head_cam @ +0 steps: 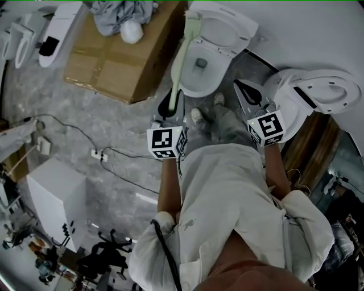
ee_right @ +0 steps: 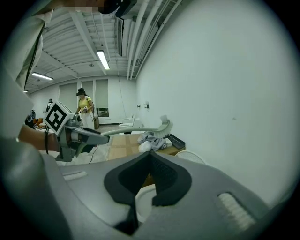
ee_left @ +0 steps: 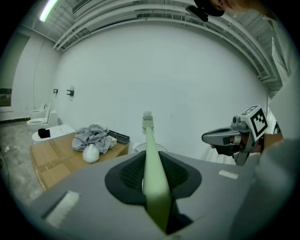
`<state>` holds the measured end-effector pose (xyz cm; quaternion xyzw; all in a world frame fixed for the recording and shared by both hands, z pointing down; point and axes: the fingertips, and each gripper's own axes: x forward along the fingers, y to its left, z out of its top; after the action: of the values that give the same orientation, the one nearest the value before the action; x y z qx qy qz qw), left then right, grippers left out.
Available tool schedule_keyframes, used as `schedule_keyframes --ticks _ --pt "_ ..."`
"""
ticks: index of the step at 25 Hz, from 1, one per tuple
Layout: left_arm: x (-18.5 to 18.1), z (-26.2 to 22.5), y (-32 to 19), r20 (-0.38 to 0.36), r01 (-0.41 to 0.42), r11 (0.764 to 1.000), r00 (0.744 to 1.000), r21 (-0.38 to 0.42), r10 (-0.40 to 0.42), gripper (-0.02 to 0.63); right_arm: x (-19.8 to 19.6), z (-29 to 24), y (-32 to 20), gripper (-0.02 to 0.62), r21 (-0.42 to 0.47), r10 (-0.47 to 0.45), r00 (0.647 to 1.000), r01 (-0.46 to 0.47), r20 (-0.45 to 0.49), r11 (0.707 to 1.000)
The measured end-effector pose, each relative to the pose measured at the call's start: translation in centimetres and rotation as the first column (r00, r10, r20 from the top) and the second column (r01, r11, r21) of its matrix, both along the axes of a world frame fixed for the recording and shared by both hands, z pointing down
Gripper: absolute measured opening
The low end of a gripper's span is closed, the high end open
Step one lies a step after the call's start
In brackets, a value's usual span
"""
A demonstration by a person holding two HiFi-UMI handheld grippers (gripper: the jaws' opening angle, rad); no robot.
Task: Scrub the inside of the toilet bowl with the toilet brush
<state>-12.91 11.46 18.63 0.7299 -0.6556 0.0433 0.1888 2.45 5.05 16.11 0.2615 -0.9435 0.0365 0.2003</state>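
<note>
My left gripper (head_cam: 166, 109) is shut on the handle of a pale green toilet brush (head_cam: 183, 57). The handle runs straight out between its jaws, and the brush head (ee_left: 147, 118) is raised in the air in front of the wall. In the head view the head hangs over the back rim of the open white toilet bowl (head_cam: 191, 84), not down in it. My right gripper (head_cam: 250, 94) is shut with nothing in it, level with the bowl's right side. From the right gripper view I see the brush (ee_right: 161, 127) and the left gripper (ee_right: 91, 136).
A second white toilet (head_cam: 318, 91) stands close on the right. A cardboard box (head_cam: 122, 57) with grey cloth (head_cam: 122, 14) and a white bag (head_cam: 132, 31) sits left of the bowl. Cables (head_cam: 108, 153) lie on the floor. A person (ee_right: 85, 110) stands far back.
</note>
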Motion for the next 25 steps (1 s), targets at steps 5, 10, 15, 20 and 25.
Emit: schedule_keyframes --ticks 5,10,15,20,25 --pt "0.5 4.0 -1.0 0.026 -0.005 0.997 1.0 -0.071 0.007 0.1 0.4 3.7 -0.7 0.003 -0.067 0.0 0.999 -0.003 -0.042 0.998" --pt "1.0 7.7 -2.3 0.032 -0.012 0.994 0.999 -0.113 0.016 0.1 0.5 7.4 -1.7 0.003 -0.13 -0.02 0.997 0.011 -0.071 0.991" --pt "1.6 12.4 -3.3 0.023 -0.002 0.979 1.0 -0.202 0.006 0.1 1.1 11.6 -2.8 0.003 -0.192 -0.052 0.993 0.031 -0.106 0.981" --pt "2.4 16.6 -3.8 0.015 0.021 0.968 1.0 -0.25 -0.018 0.1 1.7 15.9 -3.5 0.003 -0.243 -0.089 0.987 0.055 -0.131 0.969" --pt "2.5 20.7 -4.0 -0.015 0.047 0.952 0.998 -0.302 -0.054 0.1 1.0 19.9 -4.3 0.003 -0.285 -0.118 0.982 0.071 -0.149 0.956"
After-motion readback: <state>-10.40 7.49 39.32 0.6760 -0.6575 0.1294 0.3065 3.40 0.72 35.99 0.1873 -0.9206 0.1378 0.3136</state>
